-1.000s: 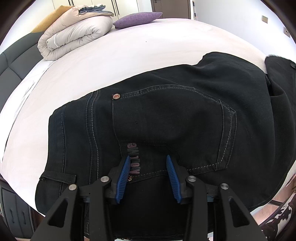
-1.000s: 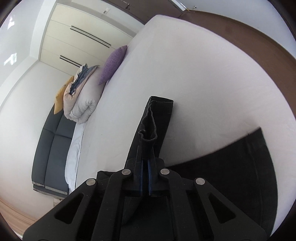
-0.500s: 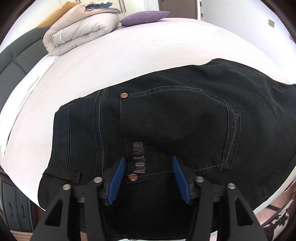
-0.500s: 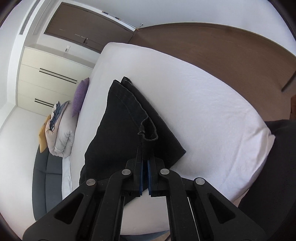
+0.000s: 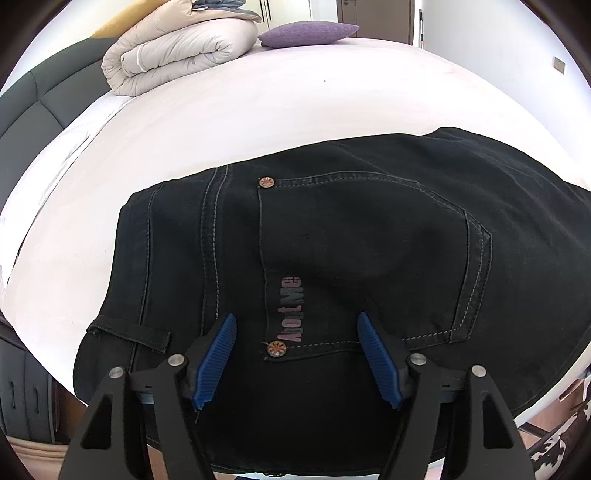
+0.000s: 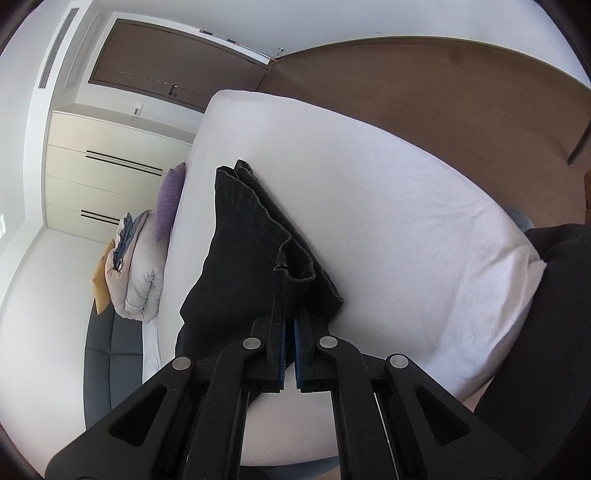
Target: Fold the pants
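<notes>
While the black pants (image 5: pixel 351 236) lay spread over the white bed (image 5: pixel 280 99), my left gripper (image 5: pixel 295 350) hovered above the waist end with its blue pads (image 5: pixel 218 354) wide apart, holding nothing. Between those pads I could see a copper rivet (image 5: pixel 276 348) at the corner of the back pocket (image 5: pixel 369 258), beside a strip of pinkish lettering (too distorted for me to read with confidence). A belt loop (image 5: pixel 129 334) sat to the left of the tool.

My right gripper (image 6: pixel 290 321) had its pads pressed together on a bunched hem of the pants (image 6: pixel 251 258), and the dark cloth ran from the pinch away across the mattress in a long fold. At the head of the bed a rolled grey duvet (image 5: pixel 177 48) rested next to a purple pillow (image 5: pixel 306 33). In the right wrist view, cream wardrobe doors (image 6: pixel 103 173) stood beyond them, and wooden flooring (image 6: pixel 443 88) showed past the bed's far edge.
</notes>
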`<state>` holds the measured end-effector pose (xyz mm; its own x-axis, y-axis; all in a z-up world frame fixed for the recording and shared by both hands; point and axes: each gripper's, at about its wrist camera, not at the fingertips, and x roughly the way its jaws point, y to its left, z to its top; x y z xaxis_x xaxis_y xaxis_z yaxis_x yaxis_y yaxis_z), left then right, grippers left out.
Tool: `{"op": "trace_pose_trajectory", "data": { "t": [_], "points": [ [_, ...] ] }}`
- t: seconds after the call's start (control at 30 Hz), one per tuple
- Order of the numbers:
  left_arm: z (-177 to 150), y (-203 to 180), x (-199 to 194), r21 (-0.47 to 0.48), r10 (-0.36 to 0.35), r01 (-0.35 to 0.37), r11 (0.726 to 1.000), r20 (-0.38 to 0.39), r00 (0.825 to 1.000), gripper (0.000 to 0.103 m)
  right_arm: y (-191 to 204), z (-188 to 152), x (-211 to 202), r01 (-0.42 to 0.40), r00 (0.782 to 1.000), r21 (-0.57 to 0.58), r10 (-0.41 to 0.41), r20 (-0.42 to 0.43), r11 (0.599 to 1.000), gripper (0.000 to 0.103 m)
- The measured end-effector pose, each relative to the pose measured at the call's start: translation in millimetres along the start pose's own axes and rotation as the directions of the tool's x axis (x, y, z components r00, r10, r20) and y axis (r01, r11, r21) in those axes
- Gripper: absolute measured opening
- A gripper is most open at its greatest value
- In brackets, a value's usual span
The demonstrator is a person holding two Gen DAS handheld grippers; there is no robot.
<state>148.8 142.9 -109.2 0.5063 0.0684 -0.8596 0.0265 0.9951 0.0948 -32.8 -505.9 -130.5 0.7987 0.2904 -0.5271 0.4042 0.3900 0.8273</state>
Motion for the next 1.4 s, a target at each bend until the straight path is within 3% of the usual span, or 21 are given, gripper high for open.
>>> {"op": "trace_pose_trajectory", "data": {
  "t": [0.13, 0.2, 0.23, 0.27, 0.3, 0.33, 0.4, 0.47, 0.53, 0.6, 0.63, 0.67, 0.7, 0.73, 0.83, 0.93, 1.0, 1.17, 1.27, 1.4],
  "points": [
    [-4.4, 7.5, 0.5, -0.009, 0.004, -0.004, 1.0, 0.006, 1.0, 0.072, -5.4, 4.3, 1.7, -0.074, 0.997, 0.037, 0.075, -0.031, 0.997, 0.005],
    [-10.2, 10.5, -0.3, -0.01, 0.005, -0.005, 1.0, 0.01, 1.0, 0.072, -2.6, 9.6, -13.6, -0.053, 0.998, 0.023, 0.053, 0.019, 0.998, 0.007],
    [-10.8, 9.4, -1.8, -0.01, 0.006, -0.006, 1.0, 0.012, 1.0, 0.072, 0.0, 13.5, -25.1, 0.009, 0.997, -0.004, -0.009, 0.071, 1.0, 0.013],
    [-12.0, 7.4, -2.0, -0.011, 0.007, -0.007, 1.0, 0.015, 1.0, 0.073, 4.7, 18.2, -39.4, 0.098, 0.986, -0.026, -0.094, 0.136, 0.995, 0.031],
    [-14.8, 4.6, -1.9, -0.012, 0.008, -0.008, 1.0, 0.018, 1.0, 0.073, 9.4, 21.9, -51.3, 0.127, 0.976, -0.033, -0.119, 0.184, 0.991, 0.045],
    [-16.5, 4.7, -1.9, -0.014, 0.009, -0.009, 1.0, 0.021, 1.0, 0.073, 15.9, 25.7, -61.8, 0.106, 0.972, -0.041, -0.095, 0.217, 0.994, 0.066],
    [-20.7, 3.0, -2.7, -0.02, 0.013, -0.013, 1.0, 0.027, 1.0, 0.073, 43.4, 33.0, -68.0, 0.038, 0.978, -0.126, -0.011, 0.206, 0.991, 0.07],
    [-24.2, 1.3, -2.9, -0.021, 0.02, -0.019, 1.0, 0.033, 0.999, 0.073, 88.2, 36.4, -52.4, 0.002, 0.994, -0.277, 0.027, 0.102, 0.961, 0.07],
    [-26.3, -1.0, -4.3, -0.022, 0.023, -0.022, 1.0, 0.036, 0.999, 0.073, 137.7, 30.3, -22.1, 0.014, 1.0, -0.478, -0.025, -0.015, 0.878, 0.07],
    [-28.6, -3.0, -5.0, -0.022, 0.024, -0.024, 0.999, 0.04, 0.999, 0.074, 184.4, 15.8, 13.6, 0.087, 0.986, -0.698, -0.162, -0.042, 0.711, 0.07],
    [-28.9, -3.1, -5.0, -0.021, 0.024, -0.023, 1.0, 0.04, 0.999, 0.074, 204.6, 9.2, 30.7, 0.116, 0.977, -0.796, -0.213, -0.017, 0.594, 0.07],
    [-29.6, -3.2, -5.1, -0.021, 0.024, -0.023, 1.0, 0.04, 0.999, 0.074, 217.6, 7.8, 43.5, 0.114, 0.972, -0.857, -0.237, -0.009, 0.503, 0.07],
    [-31.0, -3.5, -5.2, -0.021, 0.024, -0.023, 1.0, 0.04, 0.999, 0.074, 224.3, 12.8, 51.8, 0.117, 0.967, -0.878, -0.255, -0.006, 0.465, 0.07],
    [-31.3, -3.6, -5.3, -0.02, 0.024, -0.023, 1.0, 0.041, 0.999, 0.074, 227.1, 25.5, 58.6, 0.111, 0.962, -0.873, -0.271, -0.026, 0.475, 0.07],
    [-35.4, -3.5, -5.6, -0.022, 0.021, -0.02, 1.0, 0.049, 0.999, 0.074, 211.4, 72.8, 69.1, -0.005, 0.961, -0.754, -0.204, -0.185, 0.657, 0.067],
    [-36.5, -2.4, -6.2, -0.024, 0.019, -0.018, 1.0, 0.051, 0.999, 0.075, 184.8, 110.4, 76.7, -0.069, 0.955, -0.612, -0.124, -0.268, 0.788, 0.061],
    [-34.7, -1.8, -6.3, -0.023, 0.022, -0.02, 1.0, 0.047, 0.999, 0.076, 166.6, 127.8, 85.9, -0.081, 0.948, -0.54, -0.102, -0.3, 0.838, 0.059],
    [-29.5, -1.2, -7.7, -0.024, 0.019, -0.018, 1.0, 0.042, 0.999, 0.076, 128.2, 145.7, 107.1, -0.08, 0.932, -0.475, -0.103, -0.348, 0.876, 0.059],
    [-27.9, -1.1, -7.6, -0.026, 0.023, -0.022, 0.999, 0.041, 0.999, 0.077, 110.1, 148.3, 119.6, -0.126, 0.921, -0.423, -0.052, -0.385, 0.897, 0.047],
    [-26.0, -1.4, -7.4, -0.027, 0.027, -0.026, 0.999, 0.039, 0.999, 0.077, 101.6, 145.2, 128.6, -0.197, 0.908, -0.394, 0.015, -0.419, 0.898, 0.047]
  ]
}}
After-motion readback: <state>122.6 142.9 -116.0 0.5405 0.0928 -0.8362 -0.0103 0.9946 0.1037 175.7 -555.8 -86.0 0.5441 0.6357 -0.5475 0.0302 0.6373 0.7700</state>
